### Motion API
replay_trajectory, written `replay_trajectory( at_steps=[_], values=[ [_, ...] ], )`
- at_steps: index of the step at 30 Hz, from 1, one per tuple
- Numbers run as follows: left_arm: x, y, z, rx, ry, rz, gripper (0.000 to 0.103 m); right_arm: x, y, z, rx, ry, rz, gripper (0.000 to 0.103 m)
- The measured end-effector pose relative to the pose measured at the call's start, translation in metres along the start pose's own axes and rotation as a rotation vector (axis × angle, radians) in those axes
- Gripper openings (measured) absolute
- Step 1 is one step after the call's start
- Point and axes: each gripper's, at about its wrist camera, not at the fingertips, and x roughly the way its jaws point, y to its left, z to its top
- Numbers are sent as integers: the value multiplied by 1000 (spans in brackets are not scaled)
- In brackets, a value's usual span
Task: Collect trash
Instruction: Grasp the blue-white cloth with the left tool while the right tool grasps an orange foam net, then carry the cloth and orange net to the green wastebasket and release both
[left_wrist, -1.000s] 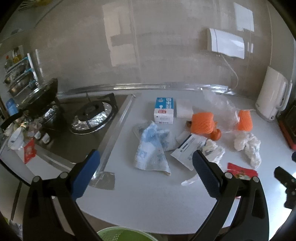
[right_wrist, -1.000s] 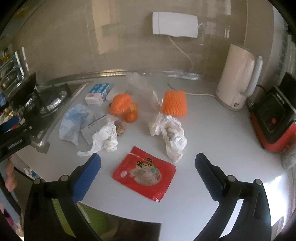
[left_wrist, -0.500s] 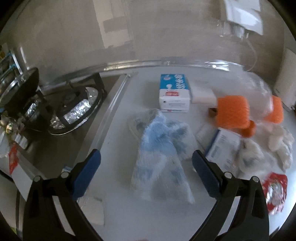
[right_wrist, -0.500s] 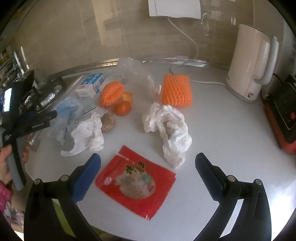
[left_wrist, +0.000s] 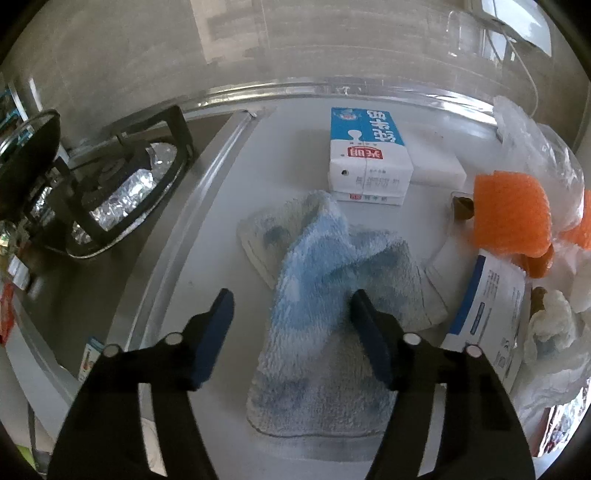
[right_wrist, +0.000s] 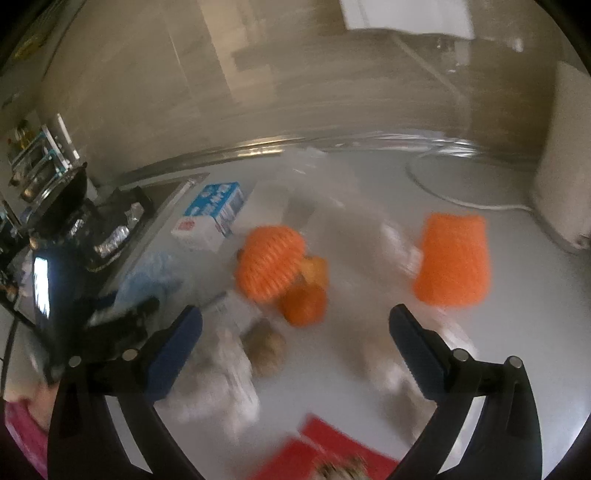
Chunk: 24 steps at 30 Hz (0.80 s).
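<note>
Between the spread fingers of the left tool (left_wrist: 291, 314), on the white bench (left_wrist: 229, 206), lies a crumpled blue and white cloth (left_wrist: 325, 314); its long axis runs from near to far, leaning slightly left at the far end, where it almost touches a blue and white milk carton (left_wrist: 365, 158). That tool's right fingertip rests on a raised fold of the cloth, the left one over bare bench, nothing gripped. To the right lie an orange foam net (left_wrist: 513, 214), a printed paper packet (left_wrist: 495, 314) and crumpled tissue (left_wrist: 550, 325). A closing pinch might catch only one loose fold, so the cloth could slip free or drag the packet along. The right tool (right_wrist: 295, 350), fingers wide apart and holding nothing, hovers over blurred litter: orange fruit (right_wrist: 303, 299) and a red wrapper (right_wrist: 325, 450).
</note>
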Motion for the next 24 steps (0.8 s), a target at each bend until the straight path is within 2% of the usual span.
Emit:
replay_trajectory(
  at_steps=[3, 5, 6, 7, 8, 9, 13, 19, 24],
  values=[
    [0, 2, 0, -18, 8, -40, 42, 31, 10, 13, -16, 40, 1, 88],
    [1, 2, 1, -18, 11, -51, 27, 51, 16, 19, -25, 73, -14, 81],
    [0, 1, 2, -14, 13, -56, 24, 60, 18, 21, -27, 90, -14, 78],
    [1, 1, 2, -11, 15, -61, 18, 68, 19, 22, -27, 109, -14, 68],
    [1, 0, 3, -10, 15, -64, 14, 77, 20, 23, -30, 130, -11, 61],
    [1, 0, 3, -9, 15, -69, 13, 82, 21, 24, -32, 146, -6, 50],
    [-2, 1, 3, -7, 8, -90, 9, 84, 19, 22, -25, 156, 1, 32],
    [-28, 10, 6, -38, -41, -154, 8, 53, 22, 29, -39, 86, 36, 30],
    [-64, 16, 11, -34, -99, -153, 7, 17, 30, 35, -51, 17, 56, 30]
  ],
)
